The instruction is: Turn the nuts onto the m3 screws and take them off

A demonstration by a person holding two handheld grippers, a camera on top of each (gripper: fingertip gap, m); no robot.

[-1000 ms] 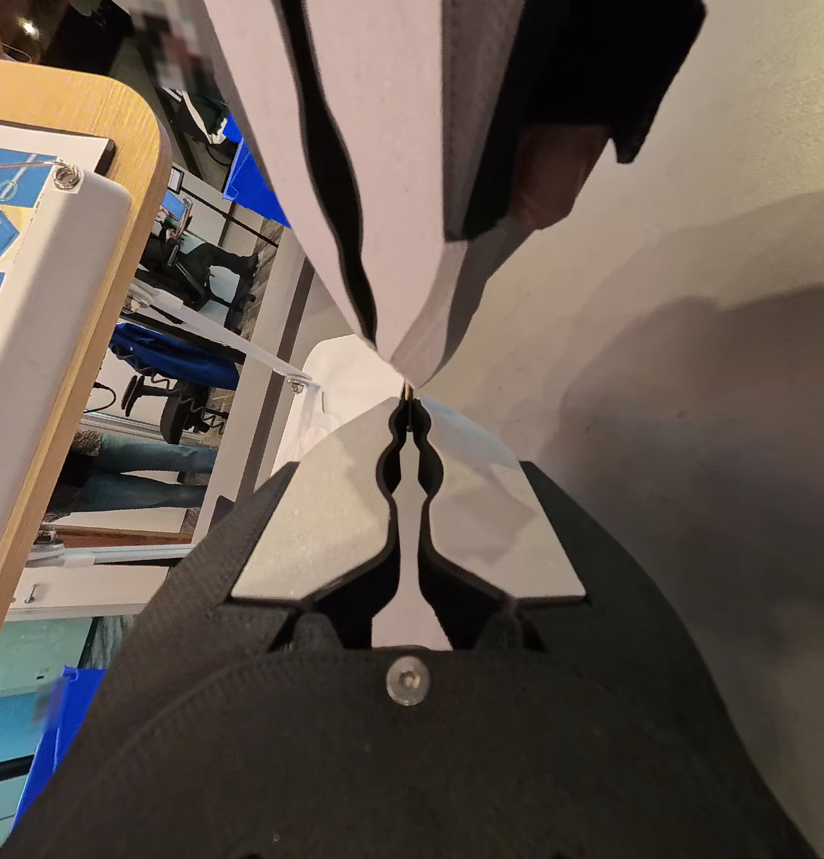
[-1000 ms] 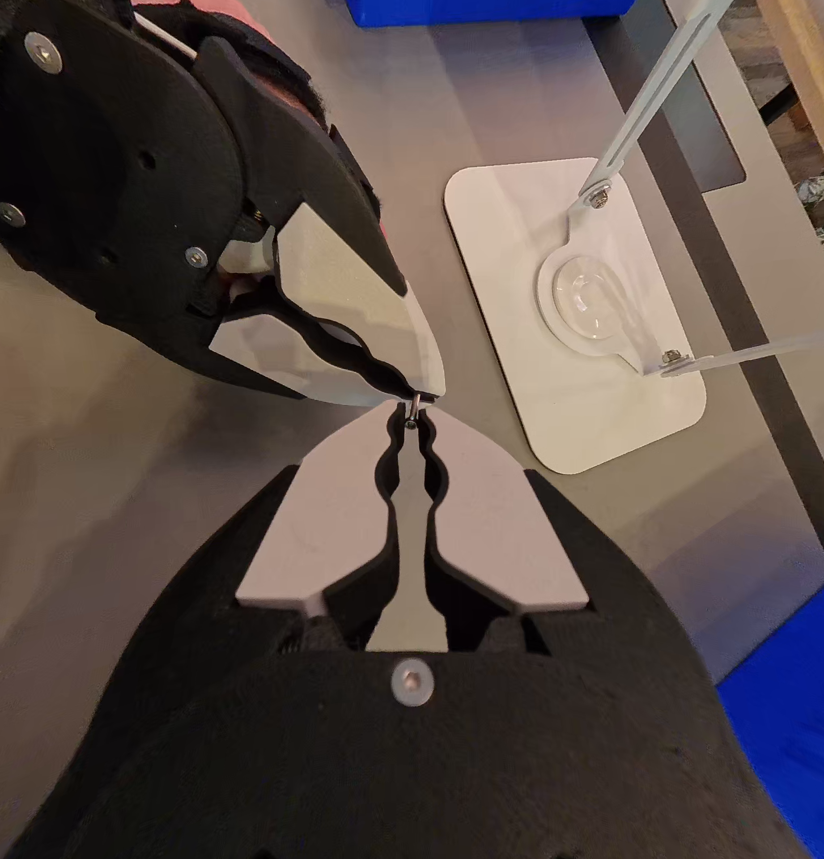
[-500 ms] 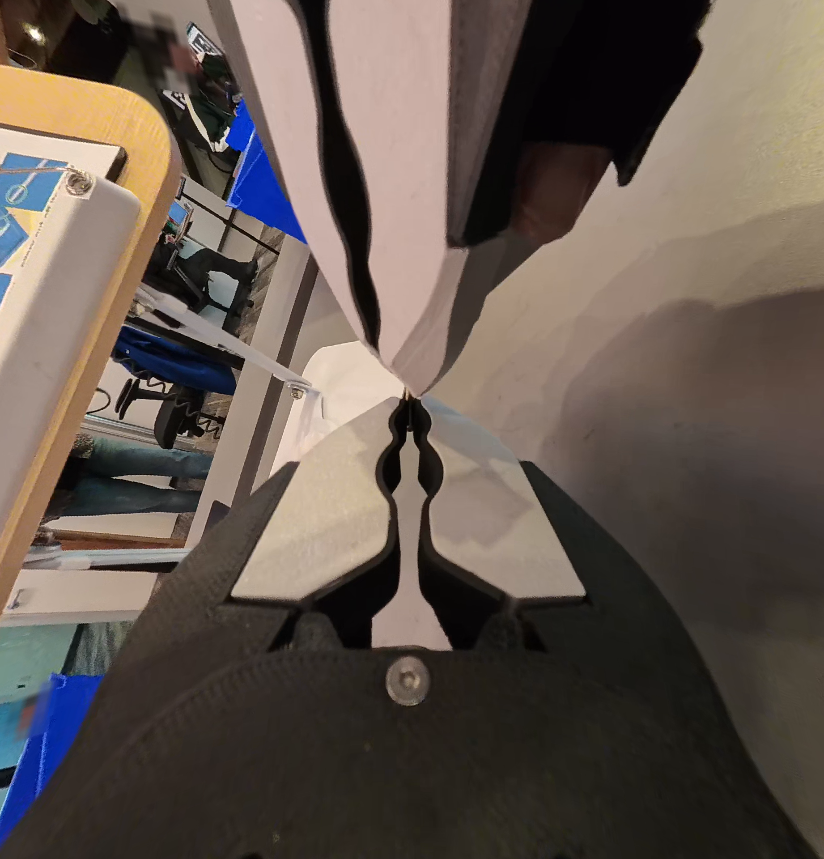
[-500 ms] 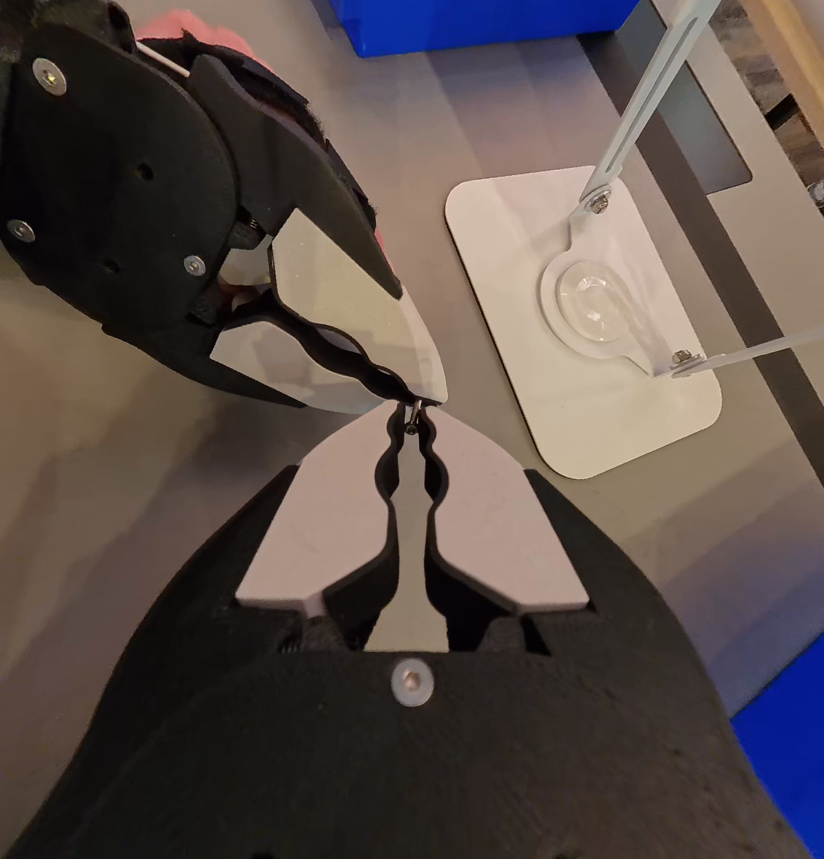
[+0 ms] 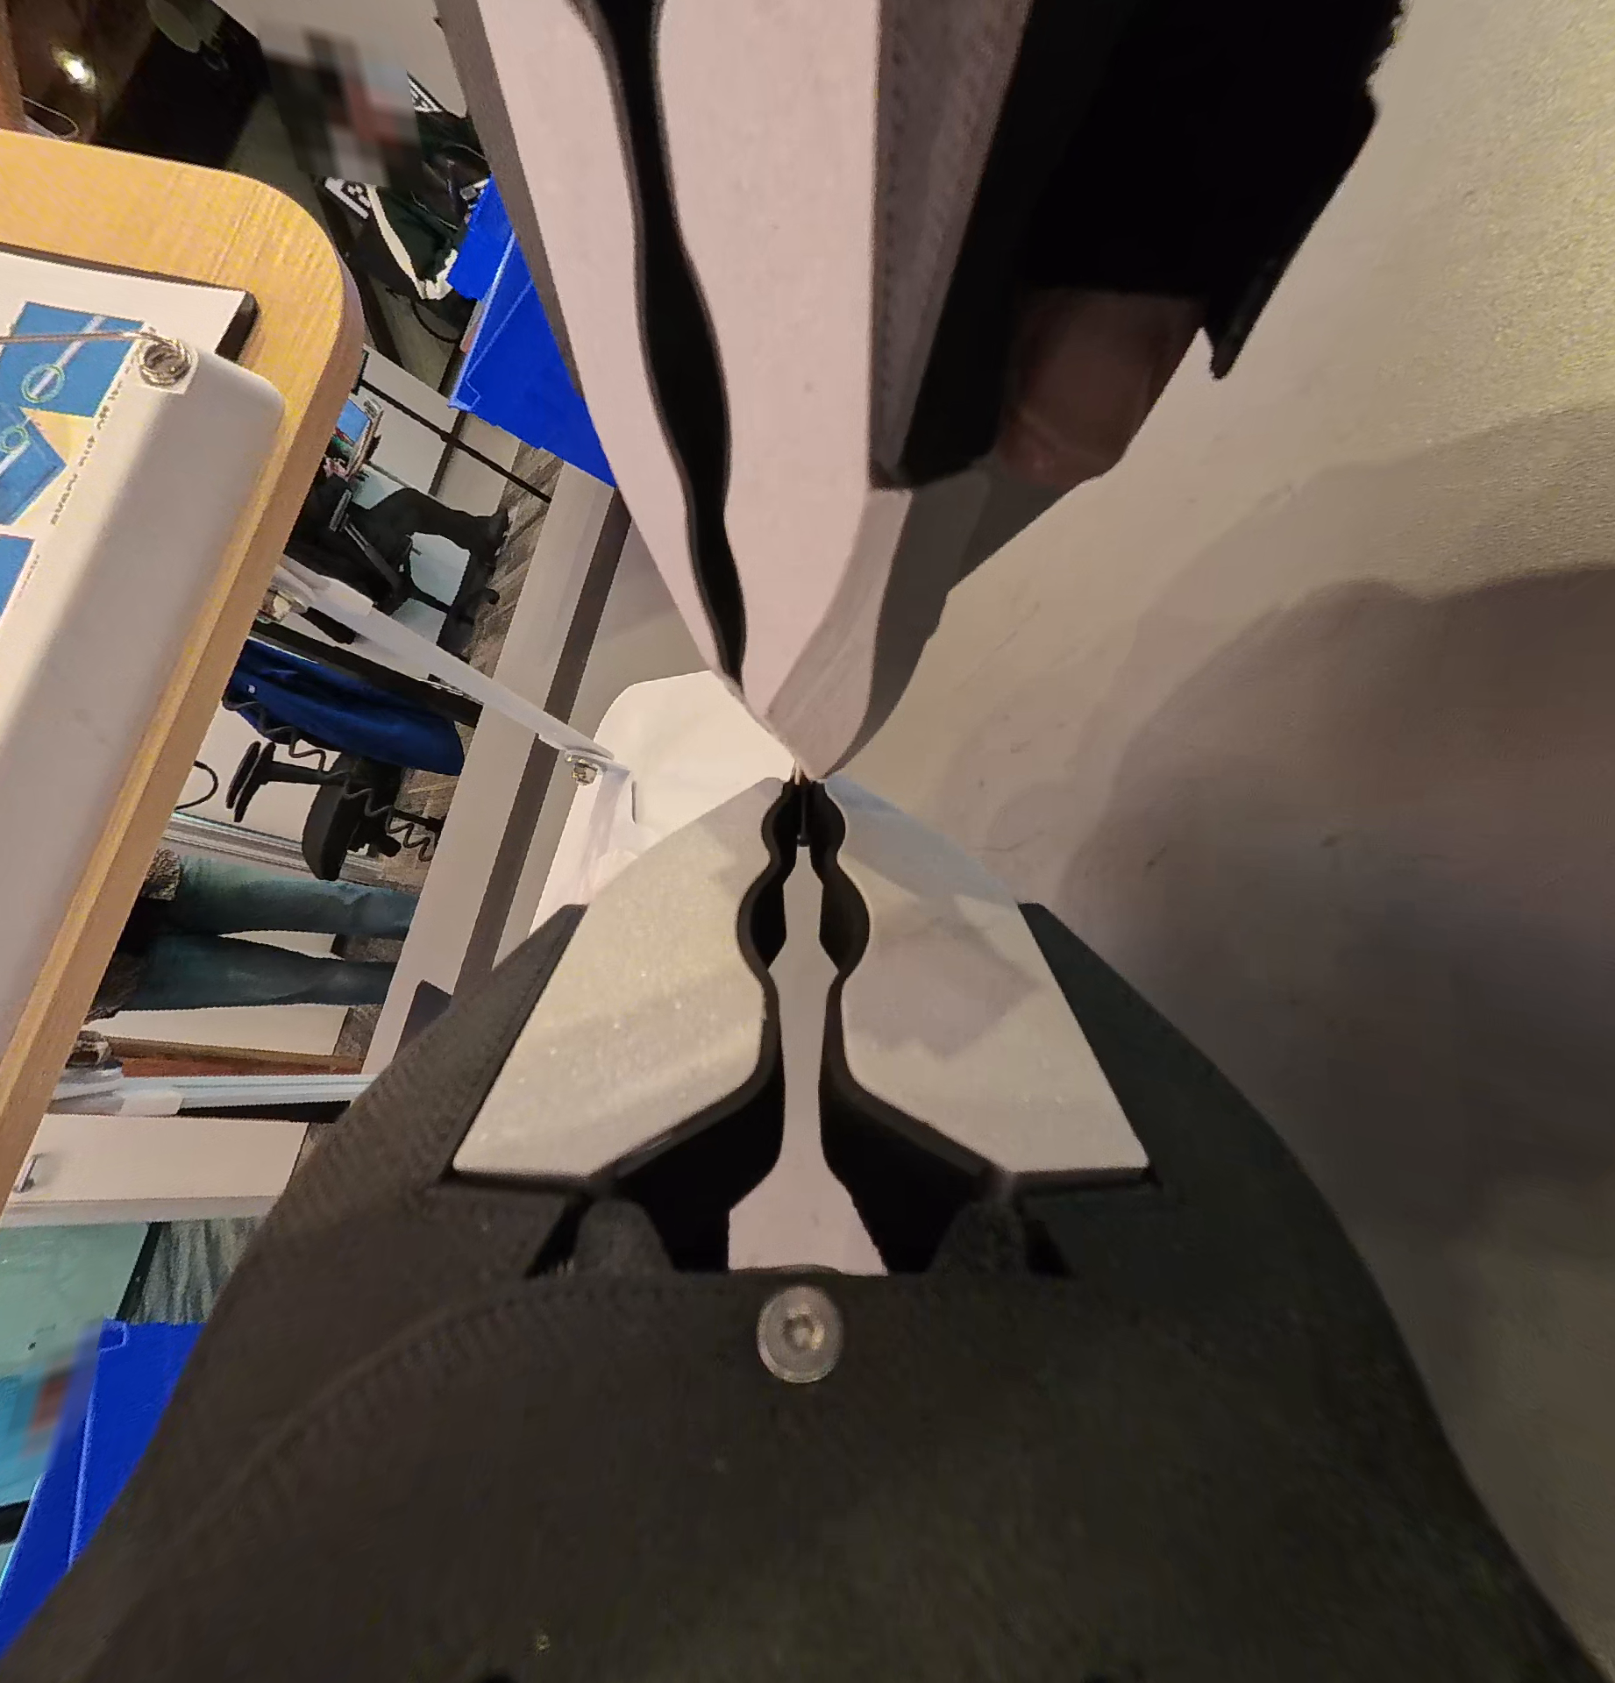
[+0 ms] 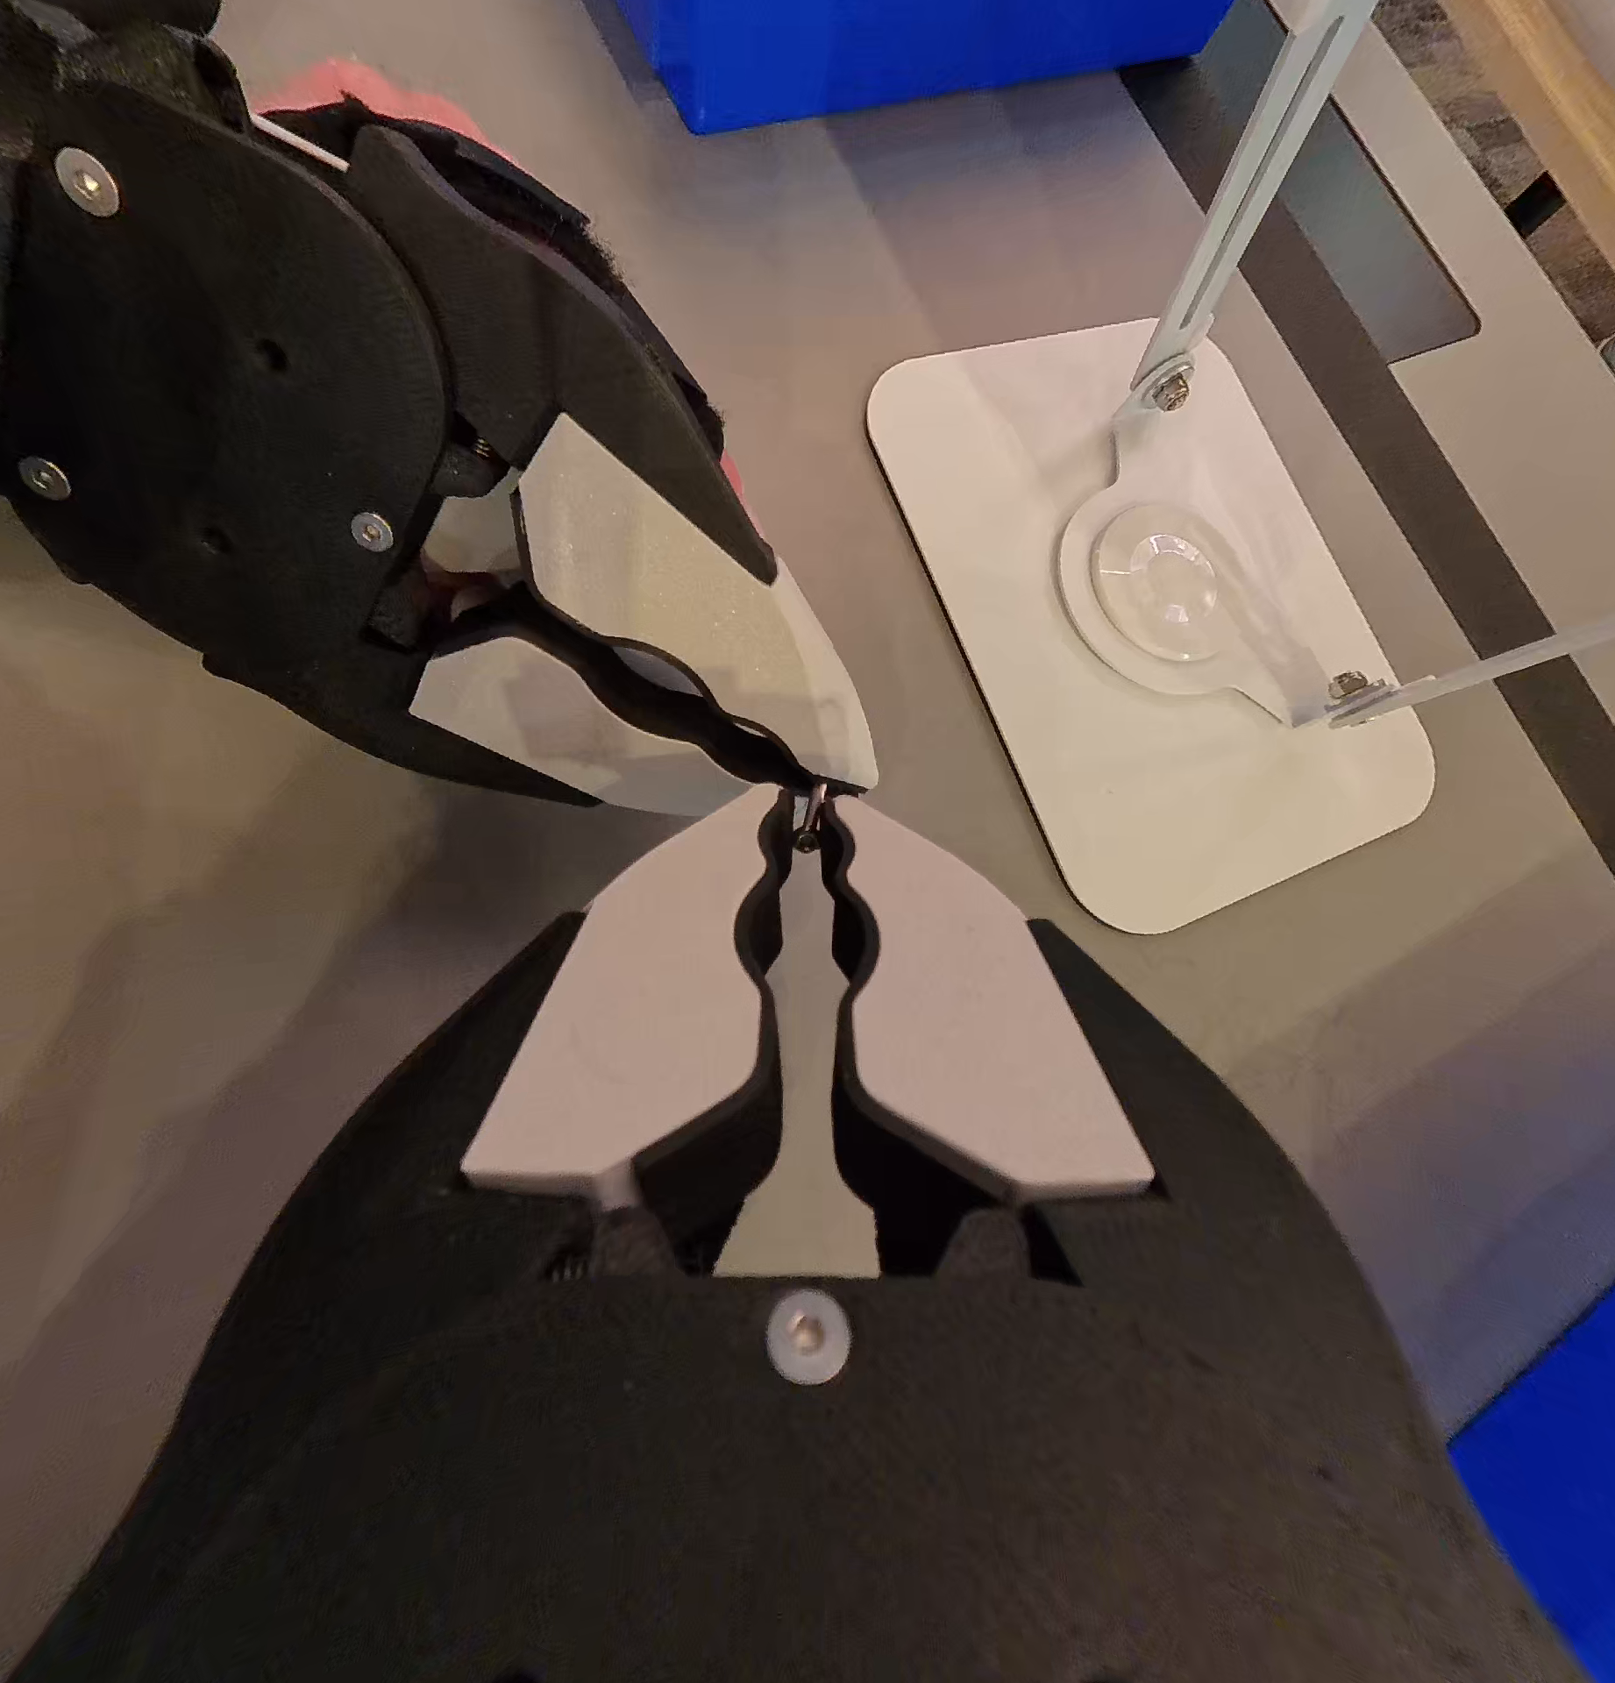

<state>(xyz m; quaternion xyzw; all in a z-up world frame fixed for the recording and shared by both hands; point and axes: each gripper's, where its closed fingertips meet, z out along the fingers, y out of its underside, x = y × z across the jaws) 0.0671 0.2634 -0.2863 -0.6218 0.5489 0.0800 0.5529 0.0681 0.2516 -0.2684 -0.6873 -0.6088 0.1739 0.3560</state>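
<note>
My two grippers meet tip to tip above a grey table (image 6: 239, 911). In the right wrist view my right gripper (image 6: 808, 820) is shut on a small dark metal screw (image 6: 813, 820), with the head between its pads and the shaft pointing away. My left gripper (image 6: 813, 785) comes in from the upper left, and its shut tips sit on the shaft's far end. In the left wrist view my left gripper (image 5: 799, 801) is shut on the same thin screw (image 5: 800, 820). The right gripper (image 5: 790, 756) hangs down from above onto it.
A white base plate (image 6: 1241, 820) with a clear lens (image 6: 1150, 583) on metal arms lies to the right. Blue bins stand at the back (image 6: 922, 55) and at the right edge (image 6: 1560, 1412). The left wrist view shows a wooden tabletop (image 5: 239, 228) and a person's legs (image 5: 266, 920). The grippers are tip to tip, or close to it.
Both grippers stay shut, tip to tip on the screw. The pair has drifted slightly, and the white plate sits a little farther right in the right wrist view.
</note>
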